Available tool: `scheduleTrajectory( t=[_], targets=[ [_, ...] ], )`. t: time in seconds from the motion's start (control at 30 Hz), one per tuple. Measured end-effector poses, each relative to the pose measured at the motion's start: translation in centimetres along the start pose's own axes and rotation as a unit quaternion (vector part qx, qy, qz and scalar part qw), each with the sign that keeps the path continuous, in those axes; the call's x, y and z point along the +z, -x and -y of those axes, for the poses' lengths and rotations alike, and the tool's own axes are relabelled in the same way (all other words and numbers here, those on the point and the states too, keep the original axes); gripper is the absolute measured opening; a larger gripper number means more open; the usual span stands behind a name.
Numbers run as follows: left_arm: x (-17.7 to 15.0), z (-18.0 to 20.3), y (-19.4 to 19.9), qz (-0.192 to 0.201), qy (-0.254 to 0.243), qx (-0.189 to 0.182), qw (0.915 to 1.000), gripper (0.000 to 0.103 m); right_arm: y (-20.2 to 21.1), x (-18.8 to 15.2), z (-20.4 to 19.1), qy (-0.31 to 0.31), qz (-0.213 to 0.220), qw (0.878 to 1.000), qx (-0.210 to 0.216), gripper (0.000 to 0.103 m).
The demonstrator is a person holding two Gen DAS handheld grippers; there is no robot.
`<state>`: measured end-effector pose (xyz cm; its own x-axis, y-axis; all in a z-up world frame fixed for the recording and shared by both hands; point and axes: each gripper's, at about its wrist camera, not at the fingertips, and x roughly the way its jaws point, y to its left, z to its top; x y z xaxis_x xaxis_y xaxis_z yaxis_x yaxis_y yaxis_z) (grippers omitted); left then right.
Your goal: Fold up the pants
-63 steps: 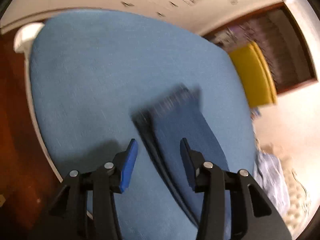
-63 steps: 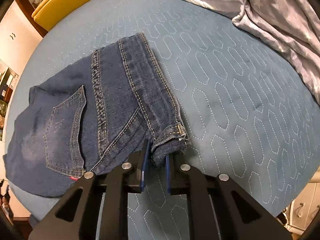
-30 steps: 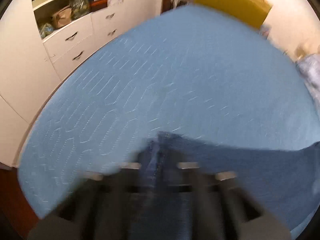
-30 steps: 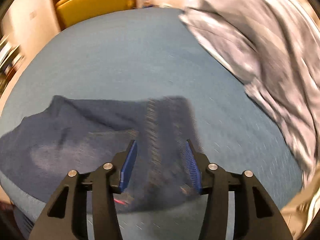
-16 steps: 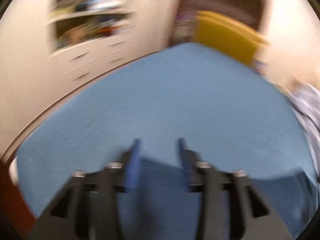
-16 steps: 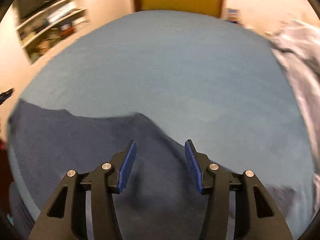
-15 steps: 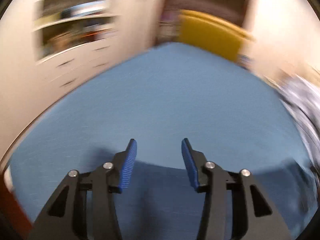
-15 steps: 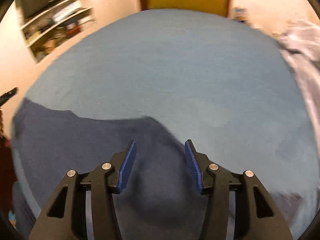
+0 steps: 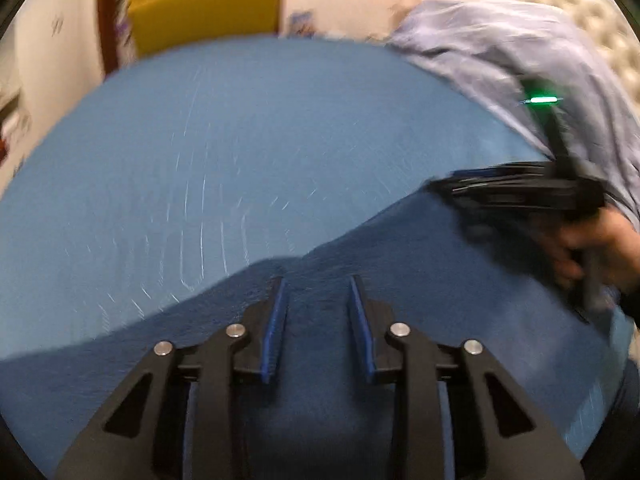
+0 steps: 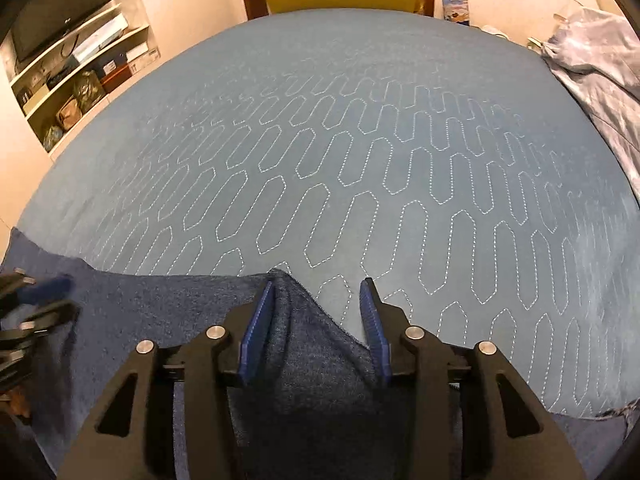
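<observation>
Both the left gripper and the right gripper were held spread apart, gripping nothing, above the jeans laid on the blue quilted bedspread.

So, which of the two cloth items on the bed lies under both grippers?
The dark blue jeans, beneath both open grippers, left gripper and right gripper. The pale grey-lilac garment is bunched at the bed's far right edge.

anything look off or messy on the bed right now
Nothing looks damaged or spilled. The jeans lie on the blue quilt, but their far edge is uneven, with one peak poking up between the open fingers of the right gripper. A rumpled grey-blue blanket is bunched at the quilt's right side.
</observation>
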<state>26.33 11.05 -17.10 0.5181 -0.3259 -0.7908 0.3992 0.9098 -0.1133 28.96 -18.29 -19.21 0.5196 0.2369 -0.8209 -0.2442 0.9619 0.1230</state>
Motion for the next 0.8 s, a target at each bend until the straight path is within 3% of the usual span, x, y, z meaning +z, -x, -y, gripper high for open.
scheduleTrajectory(
  t=[0.03,0.13,0.2,0.27,0.33,0.47,0.5,0.6,0.8],
  targets=[
    [-0.1,-1.0,-0.9,-0.011,0.016,0.021,0.9996,0.027,0.2,0.1,0.2,-0.008,0.003,1.000,0.002,0.042],
    [0.3,-3.5,0.6,0.010,0.062,0.063,0.9960,0.026,3.6,-0.1,1.1,-0.043,0.042,0.998,0.005,0.046],
    [-0.2,-4.6,2.2,0.034,0.095,0.054,0.9934,0.032,7.2,-0.7,3.3,-0.080,0.078,0.994,-0.002,0.048],
    [-0.8,-4.7,3.4,0.042,0.109,0.038,0.9924,0.030,10.5,-2.2,5.4,-0.093,0.092,0.991,-0.019,0.048],
    [-1.6,-3.1,4.1,0.055,0.105,0.020,0.9927,0.030,12.5,-4.1,7.2,-0.081,0.087,0.992,-0.047,0.048],
    [-2.0,0.5,4.6,0.050,0.063,-0.015,0.9967,0.023,12.2,-7.8,11.3,-0.052,0.021,0.990,-0.133,0.048],
    [-2.1,1.6,4.4,0.045,0.055,-0.021,0.9973,0.019,12.0,-8.8,13.2,-0.066,0.009,0.987,-0.148,0.034],
    [-1.1,6.0,3.3,0.028,0.038,-0.033,0.9983,0.017,11.9,-9.4,16.0,-0.083,0.023,0.989,-0.117,0.017],
    [1.1,15.7,0.7,0.016,-0.047,-0.061,0.9969,0.017,12.6,-8.6,15.8,-0.085,0.043,0.986,-0.135,0.017]
  ],
)
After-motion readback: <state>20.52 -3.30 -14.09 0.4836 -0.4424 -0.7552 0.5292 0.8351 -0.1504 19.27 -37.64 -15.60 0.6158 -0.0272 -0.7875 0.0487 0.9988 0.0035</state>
